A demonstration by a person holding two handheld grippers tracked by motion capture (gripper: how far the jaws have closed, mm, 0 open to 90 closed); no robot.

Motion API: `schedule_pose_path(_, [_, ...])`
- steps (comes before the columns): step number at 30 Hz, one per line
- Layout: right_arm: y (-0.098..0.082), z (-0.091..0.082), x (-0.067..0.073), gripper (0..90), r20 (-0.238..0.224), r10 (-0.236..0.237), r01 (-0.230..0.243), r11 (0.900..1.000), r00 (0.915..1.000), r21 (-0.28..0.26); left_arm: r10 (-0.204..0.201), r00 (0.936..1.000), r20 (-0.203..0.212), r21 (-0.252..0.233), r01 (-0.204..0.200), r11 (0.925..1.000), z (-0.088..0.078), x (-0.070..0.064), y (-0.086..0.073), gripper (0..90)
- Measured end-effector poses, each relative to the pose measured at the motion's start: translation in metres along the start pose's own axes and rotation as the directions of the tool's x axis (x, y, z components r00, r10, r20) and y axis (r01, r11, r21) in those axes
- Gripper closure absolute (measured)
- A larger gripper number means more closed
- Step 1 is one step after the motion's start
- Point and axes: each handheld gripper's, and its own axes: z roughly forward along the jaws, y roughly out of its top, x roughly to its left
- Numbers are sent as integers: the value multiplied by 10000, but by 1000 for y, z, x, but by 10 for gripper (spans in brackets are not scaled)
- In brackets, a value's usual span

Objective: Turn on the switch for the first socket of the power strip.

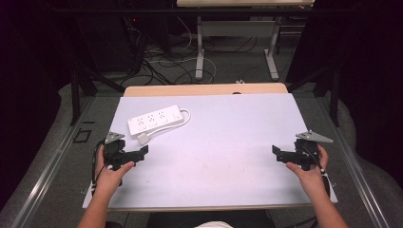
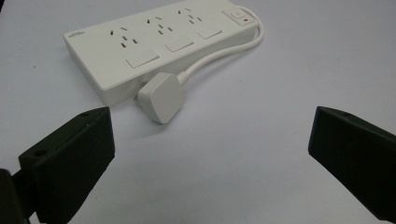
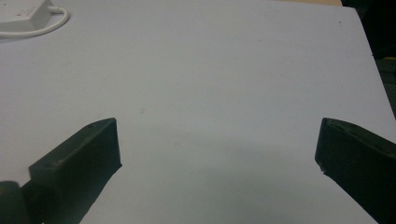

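Resting on the counter (image 1: 228, 156), a white power strip (image 1: 155, 120) lies toward the far left, long side angled, w/ three socket sets on top and a switch w/ a red mark at its far end. Its white cord (image 1: 183, 119) loops out from that end and curls back along the near side to a white plug (image 1: 143, 139), which lies flat on the surface, just beside the strip's near edge, not pushed into any socket.

Left gripper (image 1: 135, 156) sits near the counter's left edge, held in the person's left hand (image 1: 110, 176), pointing roughly toward the middle. In the left gripper view its fingers (image 2: 70, 161) stand wide apart, nothing btwn them; plug (image 2: 161, 97) and strip (image 2: 149, 44) are a bit ahead, not touched.

Right gripper (image 1: 281, 154) is at the right edge, well apart from the strip, held in the right hand (image 1: 311, 176). Its fingers (image 3: 77, 163) are likewise spread wide over bare surface, holding nothing; the strip's corner (image 3: 23, 11) and cord show far off at top left of the right gripper view.
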Motion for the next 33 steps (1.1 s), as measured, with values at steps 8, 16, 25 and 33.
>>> schedule_pose_path(8, [-1,0,11,0,104,-179,179,9998,9998,-33,-262,9997,-16,-49,262,9996,-4,0,1,6])
schedule_pose_path(16, [-3,-11,15,0,459,-544,561,9977,9975,-373,-858,9953,439,-206,867,9960,-8,-2,20,16])
schedule_pose_path(25, [-1,-14,14,0,524,-312,339,9982,9981,-499,-979,9937,548,-243,993,9948,-16,0,34,23])
schedule_pose_path(33, [-2,-11,13,0,474,-245,270,9982,9986,-528,-829,9951,536,-324,847,9959,-14,-6,46,37])
